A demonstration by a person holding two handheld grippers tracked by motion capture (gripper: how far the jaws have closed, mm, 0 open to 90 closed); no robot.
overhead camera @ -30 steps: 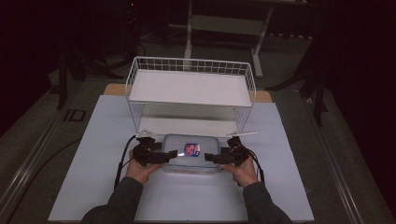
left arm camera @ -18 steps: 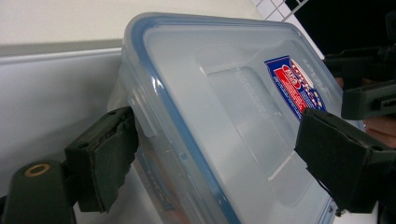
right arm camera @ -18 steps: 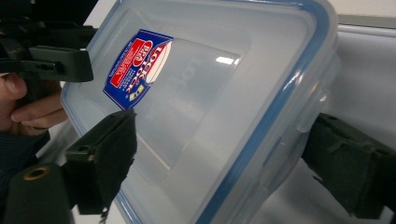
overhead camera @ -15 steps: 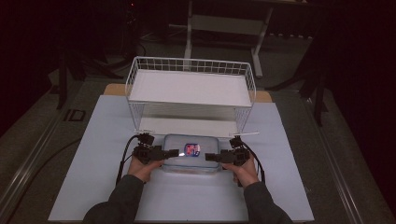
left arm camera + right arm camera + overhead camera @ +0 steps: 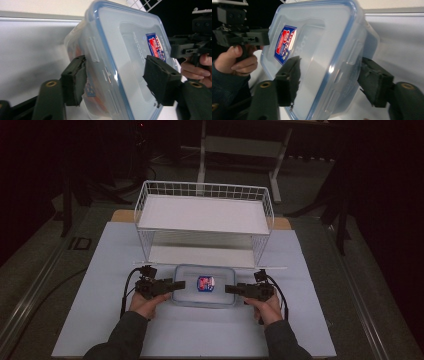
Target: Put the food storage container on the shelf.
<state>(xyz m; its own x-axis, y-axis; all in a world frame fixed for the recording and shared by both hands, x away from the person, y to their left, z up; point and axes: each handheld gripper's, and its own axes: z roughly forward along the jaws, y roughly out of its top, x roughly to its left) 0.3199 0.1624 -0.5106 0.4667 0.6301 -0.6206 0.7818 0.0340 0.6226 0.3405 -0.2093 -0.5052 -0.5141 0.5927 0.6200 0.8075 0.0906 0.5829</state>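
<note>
A clear plastic container point(image 5: 205, 290) with a blue-rimmed lid and a red-and-blue label lies on the white mat in front of the wire rack. My left gripper point(image 5: 179, 284) holds its left end and my right gripper point(image 5: 229, 290) its right end. Both sets of jaws have just been closing with the container between them. In the left gripper view the gripper point(image 5: 116, 75) has one pad on the lid and one under the base of the container point(image 5: 125, 50). In the right gripper view the gripper point(image 5: 329, 75) clamps the container point(image 5: 317, 45) the same way.
A white two-level wire rack point(image 5: 202, 215) stands just behind the container, with its lower shelf open toward me. The white mat point(image 5: 100, 320) covers the table, with free room left, right and in front. Dark floor and a frame lie beyond.
Both grippers' jaws have narrowed onto the ends of the container. The hands and the container stay where they were.
</note>
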